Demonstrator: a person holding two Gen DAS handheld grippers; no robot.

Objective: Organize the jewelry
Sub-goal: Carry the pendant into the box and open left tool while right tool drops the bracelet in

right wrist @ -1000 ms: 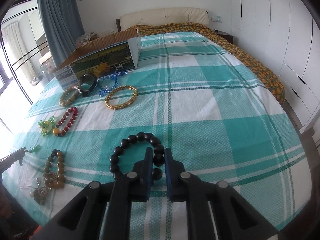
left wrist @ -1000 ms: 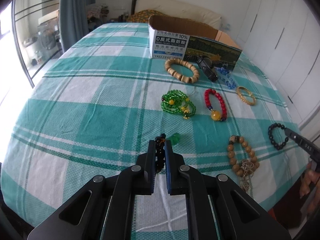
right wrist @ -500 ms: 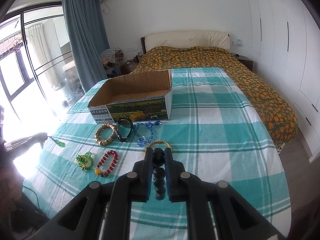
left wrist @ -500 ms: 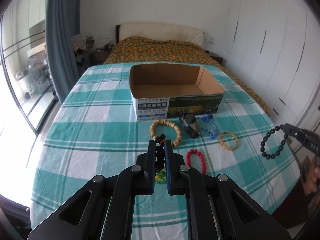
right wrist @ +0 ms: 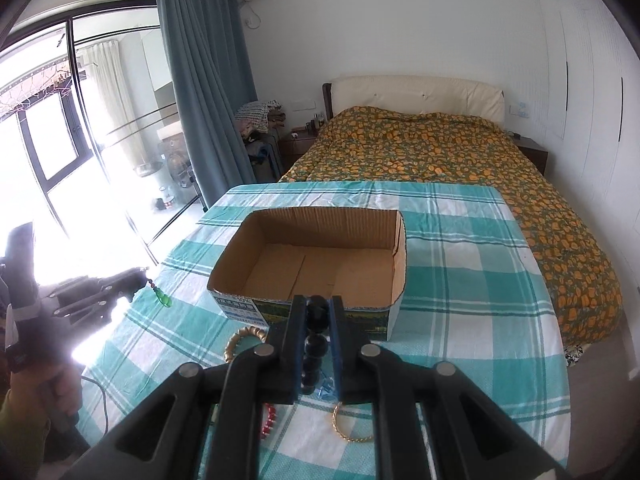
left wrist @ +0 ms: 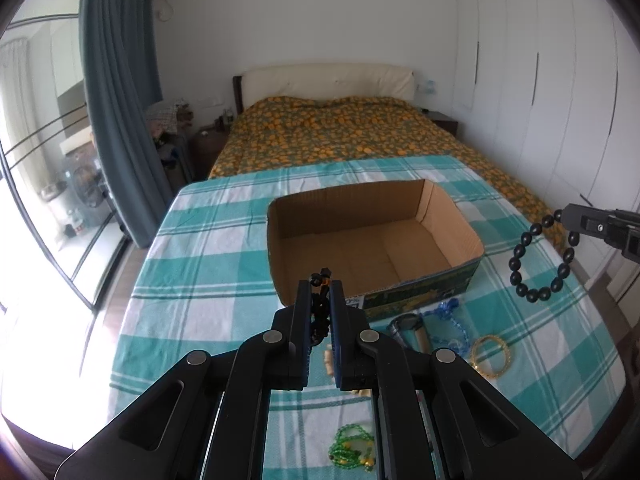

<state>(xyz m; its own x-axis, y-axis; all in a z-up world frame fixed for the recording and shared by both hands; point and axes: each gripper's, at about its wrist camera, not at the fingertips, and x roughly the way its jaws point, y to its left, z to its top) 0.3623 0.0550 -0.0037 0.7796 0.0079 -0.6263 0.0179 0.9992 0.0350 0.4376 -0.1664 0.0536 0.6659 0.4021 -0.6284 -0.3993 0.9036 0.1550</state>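
Note:
My left gripper is shut on a dark beaded string with orange beads; its green pendant dangles in the right wrist view. This gripper hangs above the near wall of the open cardboard box. My right gripper is shut on a black bead bracelet, also in the air just short of the box. In the left wrist view the black bead bracelet hangs as a loop from the right gripper, to the right of the box. Nothing lies inside the box.
Loose jewelry lies on the teal checked cloth in front of the box: a gold bangle, a blue bracelet, a green bead bracelet, a red bracelet. A bed stands behind, a glass door at the left.
Both grippers have risen off the cloth and moved toward the box, each carrying its beads. The jewelry on the cloth has dropped lower in both views.

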